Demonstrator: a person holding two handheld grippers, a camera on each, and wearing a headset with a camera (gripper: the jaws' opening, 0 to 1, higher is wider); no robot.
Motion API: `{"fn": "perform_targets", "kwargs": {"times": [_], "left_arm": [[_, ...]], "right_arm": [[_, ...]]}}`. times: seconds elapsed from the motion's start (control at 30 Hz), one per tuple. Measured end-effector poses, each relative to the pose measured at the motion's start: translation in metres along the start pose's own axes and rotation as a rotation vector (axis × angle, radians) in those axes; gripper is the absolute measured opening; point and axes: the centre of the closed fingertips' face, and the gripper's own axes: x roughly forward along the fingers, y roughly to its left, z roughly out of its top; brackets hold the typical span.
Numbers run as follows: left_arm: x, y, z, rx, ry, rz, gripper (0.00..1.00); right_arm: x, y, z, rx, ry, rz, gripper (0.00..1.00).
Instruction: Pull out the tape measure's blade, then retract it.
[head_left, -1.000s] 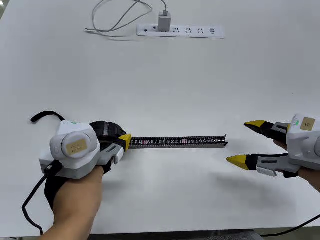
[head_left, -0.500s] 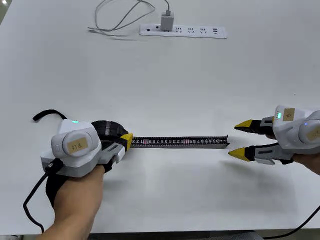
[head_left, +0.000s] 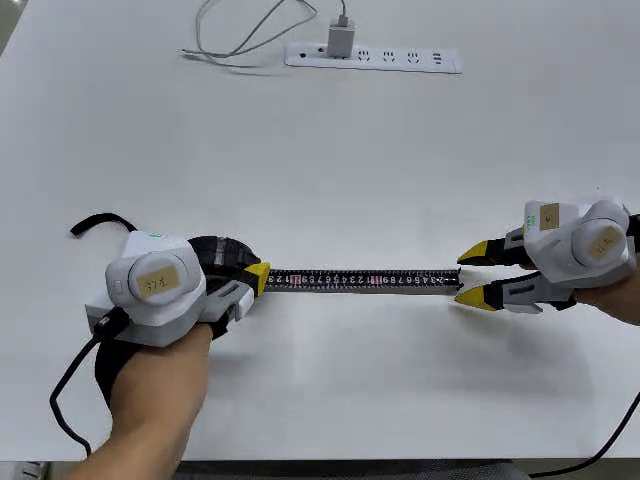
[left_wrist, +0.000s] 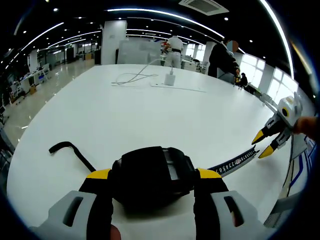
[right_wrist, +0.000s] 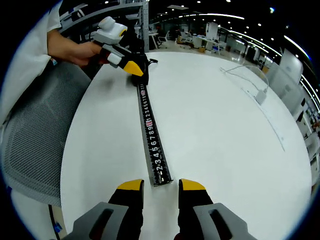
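The jaws of the left gripper (head_left: 243, 287) are clamped on the black case of the tape measure (left_wrist: 152, 172). Those of the right gripper (right_wrist: 161, 187) stand apart, one yellow tip on each side of the blade's far end, with nothing between them gripped.

All of this lies on a wide white table (head_left: 330, 150), with a power strip (head_left: 375, 58) and its cable well away at the far edge. The case sits on the person's left, and its wrist strap (head_left: 95, 222) trails off behind it. The blade (head_left: 360, 281) runs flat along the table from the case toward the right gripper, with a fair length already out. Its end hook (right_wrist: 161, 180) sits just at the mouth of the open jaws. From the right gripper view it is hard to say whether either tip touches it.

The step in hand looks like the pull-out, at the point of taking hold of the blade's end. The next move calls for closing the right jaws squarely on the hook end. The pull should then go straight away from the case, in line with the blade, while the left gripper holds the case steady. Retracting is not yet begun.
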Motion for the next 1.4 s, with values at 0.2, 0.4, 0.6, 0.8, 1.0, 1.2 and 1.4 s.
{"fn": "perform_targets", "kwargs": {"times": [0.2,0.4,0.6,0.8,1.0,1.2,1.4], "left_arm": [[0.0,0.0,0.0,-0.003,0.002,-0.003,0.62],[0.0,0.0,0.0,-0.004,0.003,-0.003,0.62],[0.0,0.0,0.0,-0.005,0.004,-0.004,0.62],[0.0,0.0,0.0,-0.005,0.004,-0.004,0.62],[0.001,0.0,0.0,-0.008,0.003,-0.003,0.62],[0.001,0.001,0.0,-0.013,0.005,-0.002,0.62],[0.0,0.002,0.0,-0.03,0.0,-0.007,0.62]], "right_arm": [[0.002,0.0,0.0,-0.02,0.008,0.023,0.18],[0.007,0.001,0.0,-0.037,0.019,0.042,0.16],[0.01,0.001,-0.002,-0.062,0.039,0.055,0.15],[0.011,-0.001,-0.001,-0.073,0.038,0.053,0.12],[0.011,-0.002,-0.001,-0.079,0.041,0.045,0.12],[0.011,-0.002,-0.001,-0.083,0.038,0.043,0.11],[0.011,-0.002,-0.001,-0.081,0.036,0.044,0.11]]}}
